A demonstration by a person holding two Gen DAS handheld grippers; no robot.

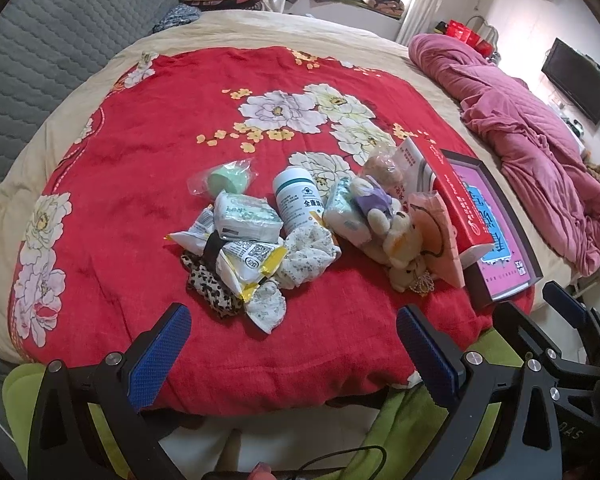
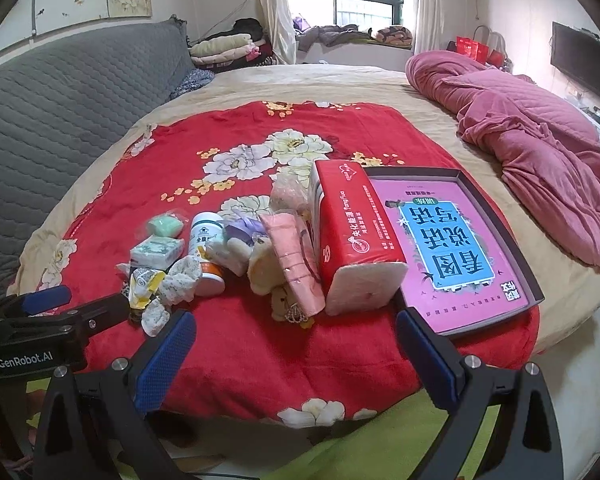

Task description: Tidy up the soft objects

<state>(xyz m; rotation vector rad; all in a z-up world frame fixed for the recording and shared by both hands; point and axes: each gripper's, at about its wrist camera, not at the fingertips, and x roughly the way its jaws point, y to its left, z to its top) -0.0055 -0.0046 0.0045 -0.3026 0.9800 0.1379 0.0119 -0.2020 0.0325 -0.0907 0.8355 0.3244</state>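
A heap of small things lies on the red flowered blanket (image 1: 148,152): a green sponge in a clear bag (image 1: 226,179), a wrapped tissue pack (image 1: 246,216), a white bottle (image 1: 298,200), floral scrunchies (image 1: 306,256), a leopard scrunchie (image 1: 208,290), snack packets (image 1: 240,260), plush toys (image 1: 396,236) and a pink cloth pack (image 1: 440,236). A red tissue pack (image 2: 352,236) leans beside a dark tray (image 2: 496,216) with a pink book inside. My left gripper (image 1: 292,344) hangs open short of the heap. My right gripper (image 2: 296,344) is open in front of the red pack.
The bed carries a crumpled pink quilt (image 2: 540,140) on the right. A grey quilted headboard (image 2: 60,100) rises on the left. Folded clothes (image 2: 228,50) are stacked by the window. A green cloth (image 2: 360,440) lies below the blanket's near edge. A television (image 2: 580,60) hangs on the right wall.
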